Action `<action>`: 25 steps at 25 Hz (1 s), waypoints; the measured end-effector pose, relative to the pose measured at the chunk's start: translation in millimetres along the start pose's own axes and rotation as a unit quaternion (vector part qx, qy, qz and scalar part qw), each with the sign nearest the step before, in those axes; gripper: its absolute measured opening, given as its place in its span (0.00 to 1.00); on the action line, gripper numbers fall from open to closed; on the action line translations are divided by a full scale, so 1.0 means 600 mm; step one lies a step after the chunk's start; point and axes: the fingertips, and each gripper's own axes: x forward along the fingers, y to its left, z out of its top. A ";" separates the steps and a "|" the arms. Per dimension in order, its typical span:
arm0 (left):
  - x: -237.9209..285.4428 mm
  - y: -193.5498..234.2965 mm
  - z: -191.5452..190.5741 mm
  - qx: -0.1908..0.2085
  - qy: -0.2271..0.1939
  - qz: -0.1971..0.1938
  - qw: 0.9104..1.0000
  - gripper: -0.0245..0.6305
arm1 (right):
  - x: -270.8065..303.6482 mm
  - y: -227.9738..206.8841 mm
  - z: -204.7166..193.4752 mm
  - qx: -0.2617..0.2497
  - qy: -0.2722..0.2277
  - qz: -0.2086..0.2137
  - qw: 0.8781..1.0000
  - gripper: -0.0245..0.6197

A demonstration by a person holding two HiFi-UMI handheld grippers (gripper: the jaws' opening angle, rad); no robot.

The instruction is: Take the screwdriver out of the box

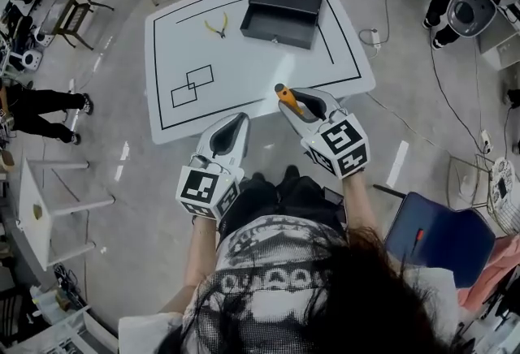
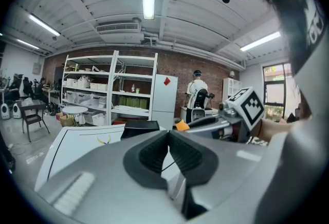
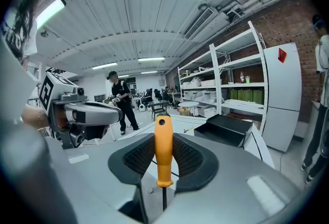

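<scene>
Now the right claw (image 3: 163,141) grips the screwdriver (image 3: 164,159), handle toward the box (image 1: 284,7) at the table's (image 1: 244,88) far edge; left claw (image 2: 168,134) closed.

White table (image 1: 268,76) standing on a grey floor, black border line drawn round its top, black box (image 1: 284,7) at one o'clock with its drawer slid out, yellow-handled pliers (image 1: 217,26) at eleven o'clock, two overlapping outlined rectangles (image 1: 192,85) at eight o'clock
</scene>
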 end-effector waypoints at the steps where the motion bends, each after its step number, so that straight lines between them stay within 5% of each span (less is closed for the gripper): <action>1: -0.007 0.003 -0.003 0.000 0.001 0.000 1.000 0.04 | 0.001 0.007 -0.001 0.001 0.000 -0.002 1.000 0.22; 25: -0.162 0.103 -0.038 0.005 -0.012 -0.048 0.999 0.04 | 0.042 0.186 0.006 0.023 0.008 -0.063 0.998 0.22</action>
